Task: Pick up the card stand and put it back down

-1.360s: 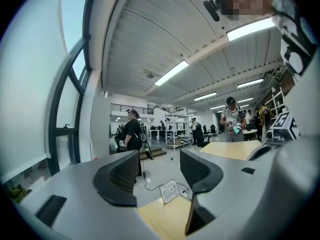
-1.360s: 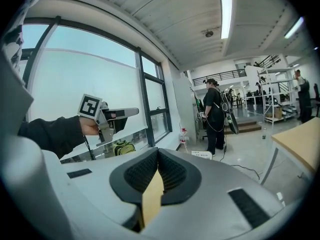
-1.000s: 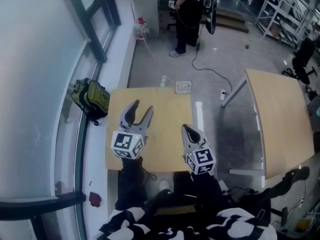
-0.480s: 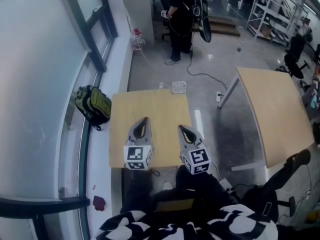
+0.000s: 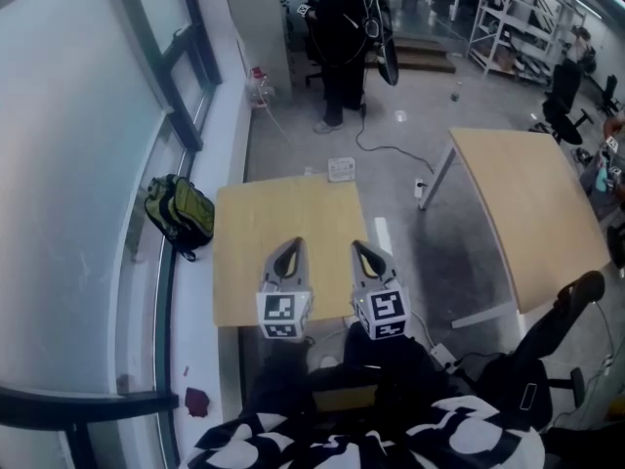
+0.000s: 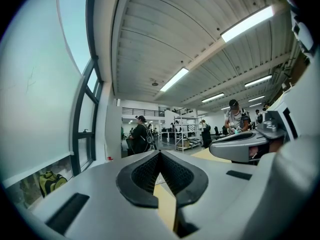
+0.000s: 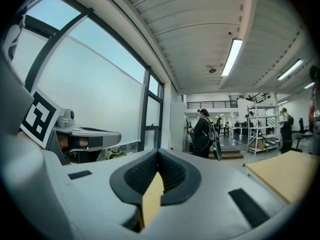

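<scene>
Backpack [image 5: 181, 212] left of table [image 5: 285, 211] (floor)

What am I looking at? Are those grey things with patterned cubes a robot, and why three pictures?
No robot: a person holds two hand tools, each a gripper with two jaws. One picture comes from a camera on the person's head, looking down at the left gripper and right gripper over a small wooden table. The other two come from cameras riding on each gripper, looking along its jaws. Both pairs of jaws are closed and hold nothing. I see no card stand on the table. A backpack lies by the window.
</scene>
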`<state>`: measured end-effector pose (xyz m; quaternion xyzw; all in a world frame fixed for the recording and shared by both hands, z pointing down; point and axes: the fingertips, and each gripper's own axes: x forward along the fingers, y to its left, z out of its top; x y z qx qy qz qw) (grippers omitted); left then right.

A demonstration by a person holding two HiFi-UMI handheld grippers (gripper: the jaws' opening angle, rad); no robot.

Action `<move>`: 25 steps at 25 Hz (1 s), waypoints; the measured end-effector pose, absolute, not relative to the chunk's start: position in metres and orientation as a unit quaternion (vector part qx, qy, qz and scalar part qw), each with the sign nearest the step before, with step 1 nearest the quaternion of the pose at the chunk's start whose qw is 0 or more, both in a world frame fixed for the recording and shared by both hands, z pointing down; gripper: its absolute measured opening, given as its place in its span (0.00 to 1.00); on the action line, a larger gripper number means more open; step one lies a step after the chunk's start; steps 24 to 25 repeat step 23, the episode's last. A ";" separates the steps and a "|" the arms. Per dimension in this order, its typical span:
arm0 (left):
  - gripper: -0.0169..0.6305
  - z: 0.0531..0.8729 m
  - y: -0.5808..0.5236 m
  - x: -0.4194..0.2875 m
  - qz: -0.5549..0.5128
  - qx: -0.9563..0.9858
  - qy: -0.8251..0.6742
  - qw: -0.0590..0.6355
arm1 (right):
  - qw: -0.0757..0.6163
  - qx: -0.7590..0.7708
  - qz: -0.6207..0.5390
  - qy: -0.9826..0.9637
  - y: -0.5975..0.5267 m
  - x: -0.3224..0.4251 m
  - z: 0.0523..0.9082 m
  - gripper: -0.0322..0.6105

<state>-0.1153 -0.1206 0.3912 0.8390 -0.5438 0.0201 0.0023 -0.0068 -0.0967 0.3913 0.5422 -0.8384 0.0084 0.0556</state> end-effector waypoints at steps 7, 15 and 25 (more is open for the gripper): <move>0.03 0.393 -0.112 -0.106 0.014 0.848 -0.529 0.001 | 0.057 0.549 0.016 -0.834 -0.086 -0.005 0.389 0.05; 0.03 0.393 -0.110 -0.107 0.010 0.850 -0.526 0.003 | 0.070 0.542 0.010 -0.837 -0.082 -0.013 0.388 0.05; 0.03 0.402 -0.116 -0.097 0.020 0.860 -0.510 0.014 | 0.080 0.538 0.016 -0.839 -0.081 -0.013 0.393 0.05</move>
